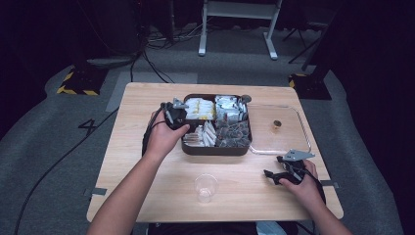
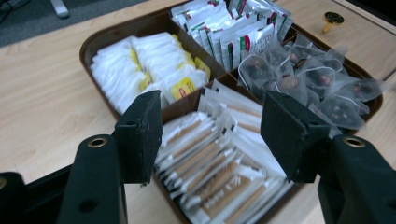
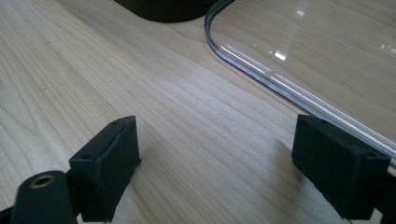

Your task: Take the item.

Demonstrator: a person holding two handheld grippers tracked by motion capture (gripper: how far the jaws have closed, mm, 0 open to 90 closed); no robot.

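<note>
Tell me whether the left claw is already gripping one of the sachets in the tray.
No. In the left gripper view the left claw is open above the long sachets, its jaws wide apart and closed on nothing.

Dim room: grey carpet (image 1: 58, 142), white desk legs (image 1: 271, 36) behind, possibly cables (image 1: 161, 41) strewn there.

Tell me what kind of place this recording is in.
Probably a lab or studio recording area, not a home: black curtains around, cables across grey carpet, hazard-striped stand bases, and one wooden table.
</note>
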